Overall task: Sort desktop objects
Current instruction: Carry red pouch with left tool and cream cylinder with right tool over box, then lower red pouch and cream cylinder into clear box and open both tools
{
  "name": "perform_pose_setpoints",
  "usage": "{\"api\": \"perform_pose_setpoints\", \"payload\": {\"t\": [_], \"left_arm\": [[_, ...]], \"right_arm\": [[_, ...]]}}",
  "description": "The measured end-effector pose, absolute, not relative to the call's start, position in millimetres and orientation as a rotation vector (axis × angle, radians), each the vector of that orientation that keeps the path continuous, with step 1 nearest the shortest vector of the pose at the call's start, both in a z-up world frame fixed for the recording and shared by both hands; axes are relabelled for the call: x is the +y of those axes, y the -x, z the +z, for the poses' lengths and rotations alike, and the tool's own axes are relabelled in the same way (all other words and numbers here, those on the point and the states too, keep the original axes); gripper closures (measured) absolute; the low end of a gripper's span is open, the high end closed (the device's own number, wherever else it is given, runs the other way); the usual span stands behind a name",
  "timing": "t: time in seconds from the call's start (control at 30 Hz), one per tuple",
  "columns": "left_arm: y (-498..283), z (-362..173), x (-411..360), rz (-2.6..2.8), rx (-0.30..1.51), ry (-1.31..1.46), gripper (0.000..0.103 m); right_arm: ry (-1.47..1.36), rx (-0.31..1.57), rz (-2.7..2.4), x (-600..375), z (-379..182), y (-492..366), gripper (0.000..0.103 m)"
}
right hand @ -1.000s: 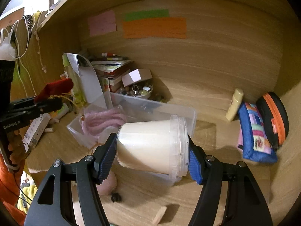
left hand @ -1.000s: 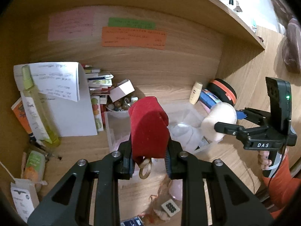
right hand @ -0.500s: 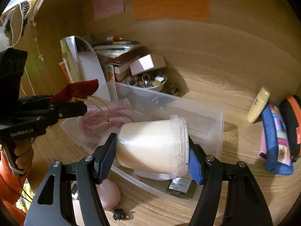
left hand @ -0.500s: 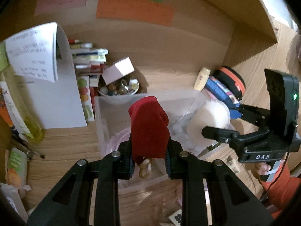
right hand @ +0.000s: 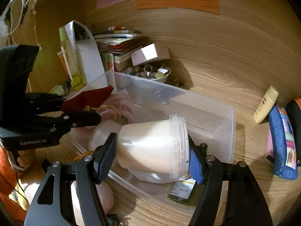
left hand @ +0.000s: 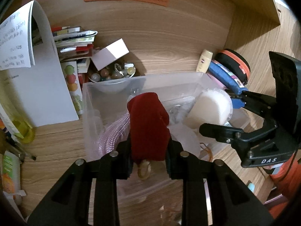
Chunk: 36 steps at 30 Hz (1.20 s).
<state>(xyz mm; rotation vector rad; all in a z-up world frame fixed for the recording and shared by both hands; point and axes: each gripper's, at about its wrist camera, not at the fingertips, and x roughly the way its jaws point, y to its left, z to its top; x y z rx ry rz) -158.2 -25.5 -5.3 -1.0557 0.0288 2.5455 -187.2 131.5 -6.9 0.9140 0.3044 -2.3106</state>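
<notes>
Low in the frame, the left gripper (left hand: 148,150) jaws pinch a soft red pouch (left hand: 148,126). The right gripper (right hand: 150,150) jaws squeeze a smooth round white tub (right hand: 150,146) on its side. Both hang over the clear plastic box (left hand: 169,81) mid-frame, probably to drop in. Behind is the woody tabletop (left hand: 169,43).

Both wrist cameras look steeply down, close over the shared clear bin (left hand: 88,101) (right hand: 230,131), from opposite sides

Both grippers lower, over bin (left hand: 105,94)
</notes>
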Motion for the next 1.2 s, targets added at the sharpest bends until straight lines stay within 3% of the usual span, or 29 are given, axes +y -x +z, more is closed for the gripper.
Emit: {"api": "perform_pose_setpoints", "payload": {"t": [0.3,0.4,0.47,0.6,0.67,0.83,1.07,1.2], "left_arm": [[156.8,-6.5,-23.2,2.558,0.048,1.062,0.068],[153.4,-3.2,-22.3,2.575,0.060,1.045,0.061],[150.8,0.2,-22.0,2.575,0.058,1.028,0.051],[143.1,7.8,-19.6,2.600,0.082,0.994,0.044],[140.5,10.6,-19.6,2.612,0.082,0.991,0.033],[130.9,20.3,-21.7,2.645,0.096,0.960,0.028],[116.1,32.6,-27.8,2.691,0.068,0.925,0.011],[104.7,40.6,-36.2,2.729,0.044,0.920,0.010]], "right_arm": [[-0.932,0.331,-2.321,128.4,-13.2,190.8,0.036],[-0.957,0.323,-2.312,129.1,-13.3,193.6,0.037],[-0.975,0.321,-2.310,128.7,-13.1,195.2,0.037],[-1.006,0.330,-2.307,128.3,-9.7,194.4,0.035],[-1.033,0.304,-2.297,129.7,-7.8,194.1,0.033],[-1.059,0.281,-2.309,134.4,0.1,186.9,0.023],[-0.989,0.286,-2.397,147.8,21.7,167.2,0.017],[-0.953,0.286,-2.453,159.2,31.6,156.2,0.016]]}}
